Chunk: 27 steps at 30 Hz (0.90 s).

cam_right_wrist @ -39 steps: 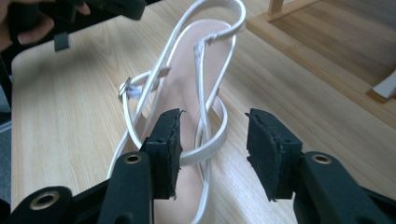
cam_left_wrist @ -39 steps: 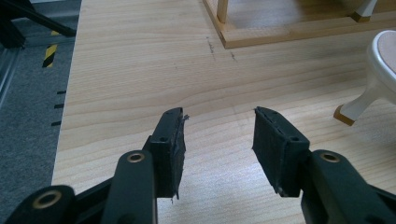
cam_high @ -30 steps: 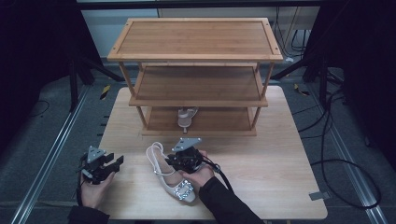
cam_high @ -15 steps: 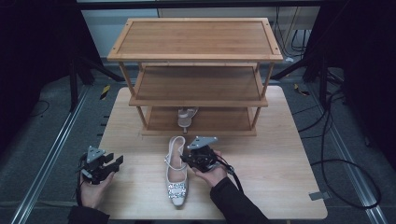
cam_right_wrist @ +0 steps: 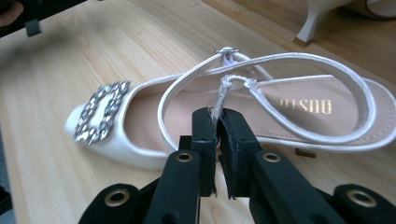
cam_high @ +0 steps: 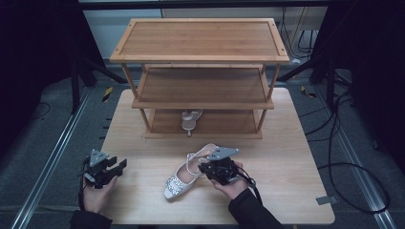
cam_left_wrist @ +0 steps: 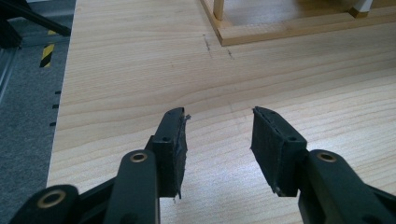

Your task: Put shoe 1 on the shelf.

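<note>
A white slingback shoe (cam_high: pixel 184 179) with a jewelled buckle lies on the wooden table (cam_high: pixel 286 191), toe toward the front left. My right gripper (cam_high: pixel 210 168) sits at its heel end, shut on the shoe's side strap (cam_right_wrist: pixel 219 100); the right gripper view shows the shoe (cam_right_wrist: pixel 289 109) and my right gripper (cam_right_wrist: pixel 217 122) pinching that strap. A second white shoe (cam_high: pixel 190 119) stands on the bottom shelf of the wooden rack (cam_high: pixel 200 57). My left gripper (cam_high: pixel 117 167) rests near the table's front left, open and holding nothing, as the left gripper view (cam_left_wrist: pixel 217 133) confirms.
The three-tier wooden rack occupies the back half of the table; its middle and top shelves are bare. Its base rail (cam_left_wrist: pixel 299 28) lies ahead of the left gripper. Cables (cam_high: pixel 344 143) trail on the floor at the right.
The right gripper has swung the shoe's heel end to the right and slightly back, so the shoe now lies diagonally with its toe at the front left. The left gripper stayed put.
</note>
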Each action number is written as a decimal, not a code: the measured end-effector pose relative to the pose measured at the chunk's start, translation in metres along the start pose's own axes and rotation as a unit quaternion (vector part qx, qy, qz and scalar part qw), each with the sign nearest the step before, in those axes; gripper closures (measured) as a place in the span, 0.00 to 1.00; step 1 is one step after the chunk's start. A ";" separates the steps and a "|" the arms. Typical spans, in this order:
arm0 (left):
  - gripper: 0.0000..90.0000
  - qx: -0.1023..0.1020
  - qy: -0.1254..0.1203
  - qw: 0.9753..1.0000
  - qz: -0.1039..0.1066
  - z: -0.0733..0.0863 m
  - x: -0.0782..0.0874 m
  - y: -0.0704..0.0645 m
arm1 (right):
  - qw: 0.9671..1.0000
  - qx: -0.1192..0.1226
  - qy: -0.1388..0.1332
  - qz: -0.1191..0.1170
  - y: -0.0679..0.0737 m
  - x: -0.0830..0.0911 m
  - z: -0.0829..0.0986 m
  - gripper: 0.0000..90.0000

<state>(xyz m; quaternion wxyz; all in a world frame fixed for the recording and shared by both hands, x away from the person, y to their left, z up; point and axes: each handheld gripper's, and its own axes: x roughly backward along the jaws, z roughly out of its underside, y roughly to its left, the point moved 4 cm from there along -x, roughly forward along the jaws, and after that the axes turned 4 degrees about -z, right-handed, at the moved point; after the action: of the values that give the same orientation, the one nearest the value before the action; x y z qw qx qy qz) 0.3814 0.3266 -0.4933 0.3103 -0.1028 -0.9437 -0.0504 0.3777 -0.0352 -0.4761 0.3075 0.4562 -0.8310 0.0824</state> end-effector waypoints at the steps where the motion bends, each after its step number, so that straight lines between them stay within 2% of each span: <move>1: 0.60 -0.001 -0.001 1.000 0.000 0.000 0.000 0.000 | 1.000 0.000 0.000 0.000 0.000 0.002 0.002 0.94; 7: 0.60 -0.004 0.000 1.000 0.000 0.000 0.000 -0.001 | 1.000 -0.005 -0.006 0.003 0.000 0.014 0.015 0.91; 8: 0.60 -0.004 0.000 1.000 0.000 0.000 0.000 -0.001 | 1.000 -0.004 -0.009 0.003 -0.002 0.016 0.016 0.93; 12: 0.60 -0.003 -0.001 1.000 0.000 0.000 0.000 -0.001 | 0.999 -0.003 -0.041 -0.009 -0.006 0.026 0.015 0.88; 14: 0.60 -0.003 0.000 1.000 0.000 0.000 0.000 -0.001 | 0.998 0.016 -0.059 -0.006 -0.009 0.032 0.012 0.83; 15: 0.60 -0.003 0.000 1.000 0.000 0.000 0.000 -0.001 | 0.997 0.025 -0.069 0.002 -0.012 0.036 0.011 0.83; 18: 0.60 -0.004 0.000 1.000 0.000 0.000 0.000 -0.001 | 0.996 0.026 -0.080 0.022 -0.024 0.042 0.009 0.81; 19: 0.60 -0.004 0.000 1.000 0.000 0.000 0.000 -0.001 | 0.996 0.026 -0.080 0.022 -0.024 0.042 0.009 0.81; 20: 0.60 -0.005 0.001 1.000 0.001 0.000 -0.001 -0.001 | 0.996 0.023 -0.072 0.043 -0.035 0.042 0.010 0.79; 22: 0.60 -0.006 0.003 1.000 0.000 0.000 -0.001 -0.001 | 0.996 0.014 -0.071 0.058 -0.044 0.040 0.012 0.75; 26: 0.60 -0.005 0.002 1.000 0.001 0.000 -0.001 -0.001 | 0.995 -0.003 -0.071 0.071 -0.062 0.031 0.013 0.74; 27: 0.60 -0.005 0.002 1.000 0.001 0.000 -0.001 -0.001 | 0.995 -0.003 -0.071 0.071 -0.062 0.031 0.013 0.74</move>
<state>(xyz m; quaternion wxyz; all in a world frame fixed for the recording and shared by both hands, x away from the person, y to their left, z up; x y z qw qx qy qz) 0.3816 0.3254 -0.4939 0.3113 -0.1051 -0.9429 -0.0552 0.4092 -0.0981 -0.4771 0.2425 0.4001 -0.8812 0.0684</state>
